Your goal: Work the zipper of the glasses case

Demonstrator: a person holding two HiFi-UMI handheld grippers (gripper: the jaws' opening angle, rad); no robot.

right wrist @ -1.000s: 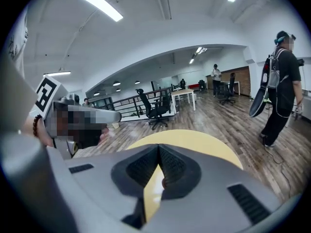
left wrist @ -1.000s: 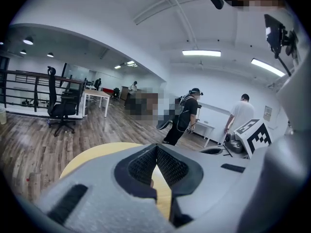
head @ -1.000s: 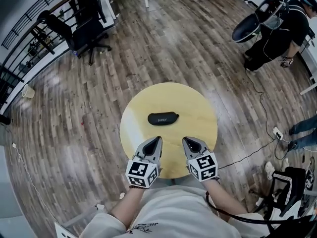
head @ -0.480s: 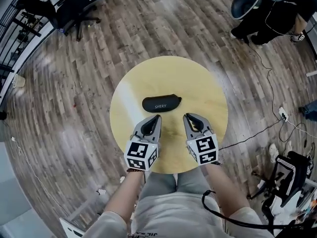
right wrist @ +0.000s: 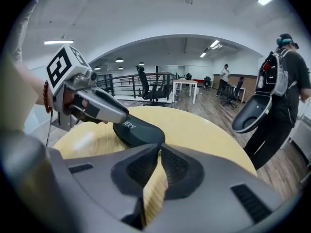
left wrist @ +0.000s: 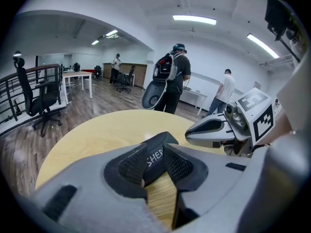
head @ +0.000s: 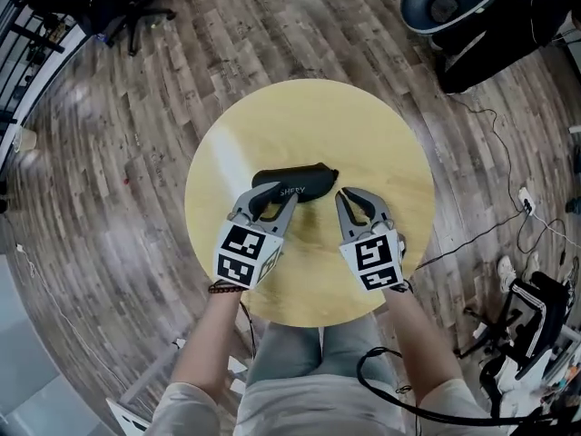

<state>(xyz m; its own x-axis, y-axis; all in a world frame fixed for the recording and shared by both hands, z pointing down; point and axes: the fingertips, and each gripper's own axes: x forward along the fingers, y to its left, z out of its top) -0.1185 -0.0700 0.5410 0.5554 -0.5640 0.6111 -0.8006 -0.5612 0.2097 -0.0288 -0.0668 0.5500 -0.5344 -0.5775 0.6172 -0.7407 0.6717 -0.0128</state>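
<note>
A black zipped glasses case [head: 307,174] with white lettering lies near the middle of the round yellow table [head: 309,116]. My left gripper [head: 272,197] has reached its near left part. Its jaws have just been opening and now stand open, with the case [left wrist: 164,139] showing between the fingertips and the pads not pressing on it. In its own view the left gripper [left wrist: 155,155] frames the lettering. My right gripper [head: 344,194] sits just right of the case's right end, apart from it. In the right gripper view the case [right wrist: 140,131] lies ahead, and the right gripper [right wrist: 159,150] is shut with nothing in it.
Wooden floor surrounds the table. A black office chair [head: 123,7] stands at the far left by a railing. A person with a large dark bag [head: 454,7] is at the far right, and cables [head: 508,234] trail on the floor to the right. People [left wrist: 173,81] stand beyond the table.
Both grippers have come down and forward over the table to the case. The left jaws, shut before, now stand open around the case's near side. The right jaws stay shut.
</note>
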